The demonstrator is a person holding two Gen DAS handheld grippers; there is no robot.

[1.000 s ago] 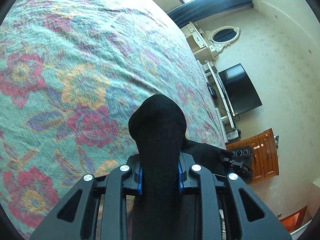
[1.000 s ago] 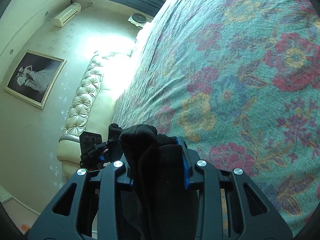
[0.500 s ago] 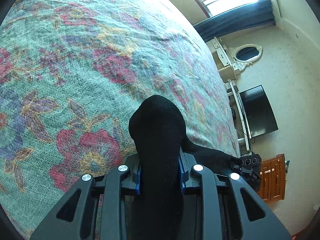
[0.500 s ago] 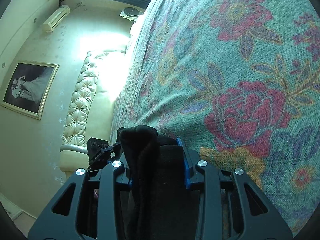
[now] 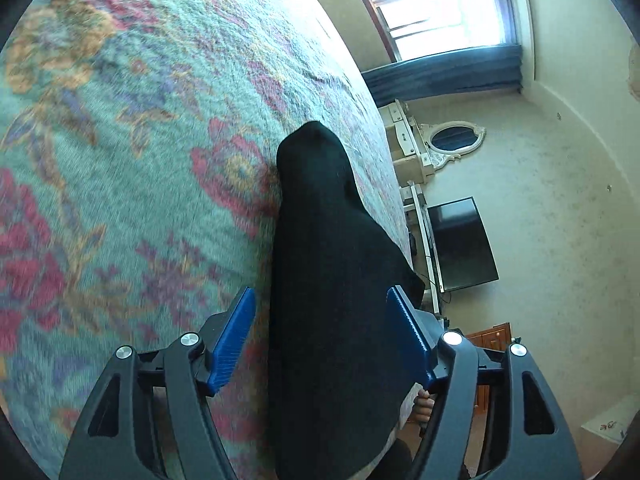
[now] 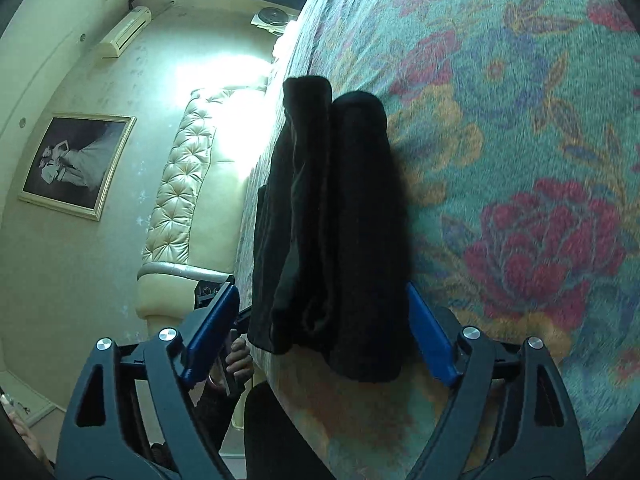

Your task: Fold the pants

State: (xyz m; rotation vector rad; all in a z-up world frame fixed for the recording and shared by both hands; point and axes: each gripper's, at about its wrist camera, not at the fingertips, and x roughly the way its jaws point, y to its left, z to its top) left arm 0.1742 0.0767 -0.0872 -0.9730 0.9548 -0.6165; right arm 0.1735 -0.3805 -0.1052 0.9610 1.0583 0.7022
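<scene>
We see the left gripper (image 5: 320, 340) and right gripper (image 6: 320, 332) opening, pads clear, to lay the black pants (image 5: 320, 280) on the bed (image 5: 120, 160); we judge this a release

Black pants (image 5: 332, 300) lie bunched along the bed (image 5: 120, 160) edge, filling the gap between each gripper's opening jaws. Floral bedspread beyond is bare, open to pass. Headboard (image 6: 180, 184) stands off to the side.

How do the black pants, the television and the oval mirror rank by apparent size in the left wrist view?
1. Black pants, though nearness to the camera enlarges them.
2. Television.
3. Oval mirror.
</scene>
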